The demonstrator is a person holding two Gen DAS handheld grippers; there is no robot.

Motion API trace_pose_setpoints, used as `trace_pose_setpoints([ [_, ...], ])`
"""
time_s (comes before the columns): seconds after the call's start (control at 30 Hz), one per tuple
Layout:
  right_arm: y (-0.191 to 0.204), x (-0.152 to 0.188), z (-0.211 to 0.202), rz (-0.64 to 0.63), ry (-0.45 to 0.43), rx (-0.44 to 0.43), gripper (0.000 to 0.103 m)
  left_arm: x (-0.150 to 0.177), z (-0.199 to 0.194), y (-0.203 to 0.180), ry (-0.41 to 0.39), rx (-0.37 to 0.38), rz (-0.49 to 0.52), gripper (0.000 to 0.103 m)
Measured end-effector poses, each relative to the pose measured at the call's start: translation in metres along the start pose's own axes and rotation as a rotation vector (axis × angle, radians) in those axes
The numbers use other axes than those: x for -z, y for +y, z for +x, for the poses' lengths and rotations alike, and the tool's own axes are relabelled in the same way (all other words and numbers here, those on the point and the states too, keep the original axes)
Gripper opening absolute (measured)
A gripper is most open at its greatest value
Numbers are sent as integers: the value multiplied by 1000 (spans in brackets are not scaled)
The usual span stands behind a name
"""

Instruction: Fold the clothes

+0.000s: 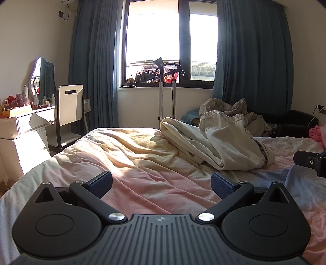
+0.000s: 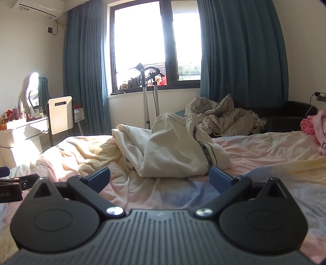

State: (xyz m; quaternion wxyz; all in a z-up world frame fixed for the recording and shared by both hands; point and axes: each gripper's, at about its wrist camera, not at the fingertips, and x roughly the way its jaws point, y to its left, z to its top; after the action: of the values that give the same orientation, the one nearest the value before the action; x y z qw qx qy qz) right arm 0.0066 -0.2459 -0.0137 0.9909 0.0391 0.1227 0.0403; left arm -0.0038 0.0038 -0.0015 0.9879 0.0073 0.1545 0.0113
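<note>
Soft cream cloth trousers (image 2: 175, 148) lie on a rumpled matt bedsheet (image 1: 163, 183); ribbed matt-black plastic gripper (image 1: 162, 185) body.

i can read very little here. in my right wrist view, the black body of the left gripper (image 2: 10, 193) at the left edge carries white letters, cut off, ending in "ai". the dark stripe (image 2: 205, 151) down the cream trousers (image 2: 173, 150) has small white lettering, too small to read. the air conditioner (image 2: 38, 6) label is blurred.
</note>
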Motion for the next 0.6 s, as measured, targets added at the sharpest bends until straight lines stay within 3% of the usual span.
trace_pose_setpoints([
  [0.4,-3,-2,2,18,16,2,103,2,0,1,5,0,-2,103],
  [0.6,-10,-12,6,26,-20,24,103,0,5,2,16,-3,5,103],
])
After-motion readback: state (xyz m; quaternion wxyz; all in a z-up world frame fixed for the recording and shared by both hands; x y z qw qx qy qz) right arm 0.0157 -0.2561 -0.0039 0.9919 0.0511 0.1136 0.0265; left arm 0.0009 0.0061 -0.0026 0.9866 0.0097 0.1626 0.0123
